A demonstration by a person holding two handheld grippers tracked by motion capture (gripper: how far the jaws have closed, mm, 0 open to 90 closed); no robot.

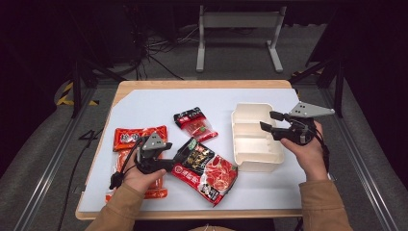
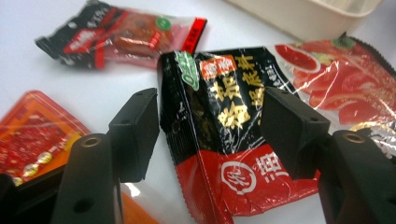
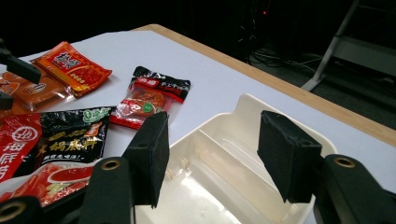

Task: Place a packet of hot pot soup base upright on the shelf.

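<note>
Left gripper, near-left: jaws partly open, straddling the black-and-red sachet. Its pads flank the packet's black upper half; whether they press it yet I cannot tell. Right gripper, far-right: jaws apart over the cream tray, nothing between them, hovering above its rim.

Sachets left to right on the white mat: orange packets at near-left under the left hand; the black-and-red sachet at centre, lying over a larger tomato-print pouch; a small dark packet farther back.

Progress, judged: the tray's compartments look empty, so no sachet is packed yet; the first pick is just starting, all others left.

The left gripper view shows the sachet's crinkled film between the pads, which the high view leaves unclear. The right gripper view shows the tray's dividers and bare inside.
</note>
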